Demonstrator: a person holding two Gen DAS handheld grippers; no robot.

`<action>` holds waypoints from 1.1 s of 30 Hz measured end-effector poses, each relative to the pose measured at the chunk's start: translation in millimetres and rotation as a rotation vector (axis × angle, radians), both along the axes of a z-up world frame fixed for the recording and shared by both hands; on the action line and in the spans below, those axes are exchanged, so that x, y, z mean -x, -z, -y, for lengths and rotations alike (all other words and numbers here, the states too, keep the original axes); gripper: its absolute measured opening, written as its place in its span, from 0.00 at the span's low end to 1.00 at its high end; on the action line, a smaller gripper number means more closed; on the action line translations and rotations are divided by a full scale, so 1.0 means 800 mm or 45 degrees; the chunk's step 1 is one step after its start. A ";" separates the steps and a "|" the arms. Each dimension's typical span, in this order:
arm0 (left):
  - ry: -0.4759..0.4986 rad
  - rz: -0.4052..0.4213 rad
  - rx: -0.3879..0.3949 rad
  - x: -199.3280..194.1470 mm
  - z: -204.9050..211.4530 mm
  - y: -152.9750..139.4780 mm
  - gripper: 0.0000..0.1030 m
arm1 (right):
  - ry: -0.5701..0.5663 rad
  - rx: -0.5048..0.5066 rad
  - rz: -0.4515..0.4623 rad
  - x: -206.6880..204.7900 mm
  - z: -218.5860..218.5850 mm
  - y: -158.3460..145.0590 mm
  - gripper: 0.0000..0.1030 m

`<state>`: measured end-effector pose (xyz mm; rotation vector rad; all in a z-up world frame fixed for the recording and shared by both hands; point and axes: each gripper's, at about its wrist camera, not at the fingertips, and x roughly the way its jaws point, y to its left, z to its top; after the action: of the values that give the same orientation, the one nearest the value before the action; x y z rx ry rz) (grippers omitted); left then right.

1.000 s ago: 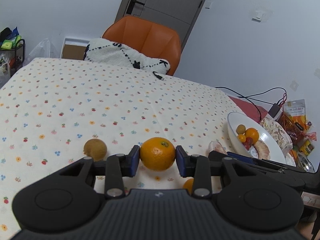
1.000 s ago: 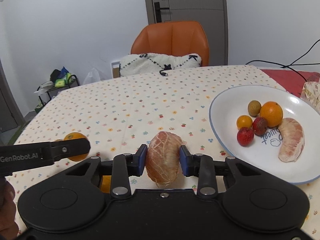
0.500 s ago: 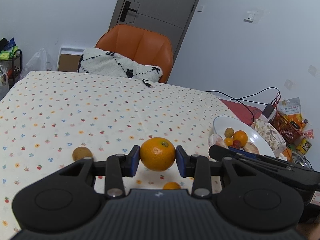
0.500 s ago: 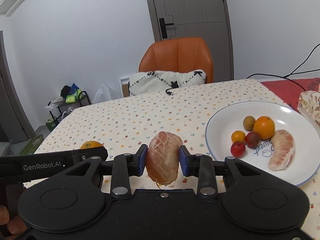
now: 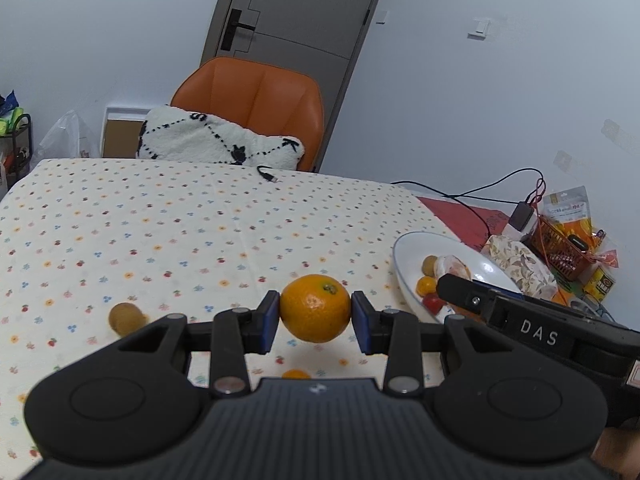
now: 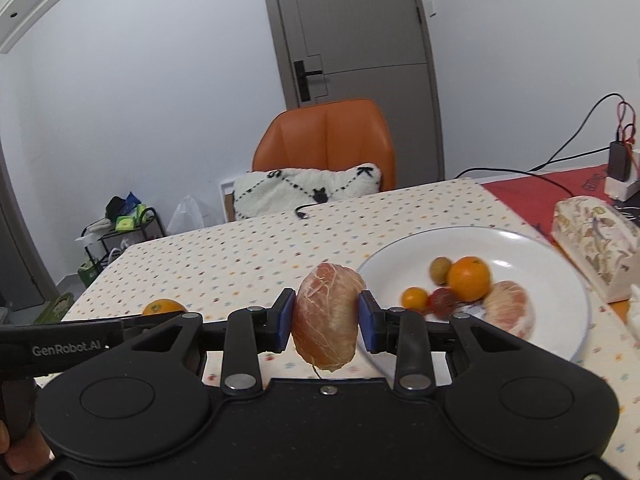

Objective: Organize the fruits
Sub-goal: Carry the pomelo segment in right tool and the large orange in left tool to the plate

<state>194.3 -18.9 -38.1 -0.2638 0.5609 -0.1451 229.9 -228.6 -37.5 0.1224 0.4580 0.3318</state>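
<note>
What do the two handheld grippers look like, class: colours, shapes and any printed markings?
Both are matte black, with a wide ribbed body, two round discs, silver pivot screws and blue finger pads. The left gripper reads "GenRobot.AI" in white on its side, seen from the right wrist camera; the right gripper reads "DAS" on its side. No sleeves show.

Lighting: even, cool indoor light from above, source unseen; moderately bright, walls bluish-grey.
Shadows: soft, faint; a dim patch on the desk (image 5: 200,240) beneath the orange (image 5: 315,307).
Glare: small highlight on the white plate (image 5: 486,267); mild sheen on the orange chair (image 6: 326,136).
Blur: right wrist view smears the plate fruits (image 6: 466,284) and the patterned box (image 6: 592,240) at far right; left wrist view sharp.
Distortion: strong fisheye bending of the door (image 5: 296,12) and wall edges; dark vignette at the corners.
</note>
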 end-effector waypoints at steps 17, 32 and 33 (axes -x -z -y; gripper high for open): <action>0.105 0.010 0.006 -0.026 0.063 0.000 0.36 | 0.134 -0.001 -0.006 -0.011 0.067 0.012 0.31; 0.169 -0.011 -0.017 -0.050 0.106 0.010 0.36 | 0.174 -0.033 -0.044 -0.024 0.106 0.032 0.31; 0.172 -0.014 -0.019 -0.052 0.109 0.011 0.36 | 0.170 -0.040 -0.049 -0.026 0.107 0.034 0.31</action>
<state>235.9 -105.8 -46.7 -0.2120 0.5905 -0.2701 250.3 -314.5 -64.7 0.1895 0.4806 0.2061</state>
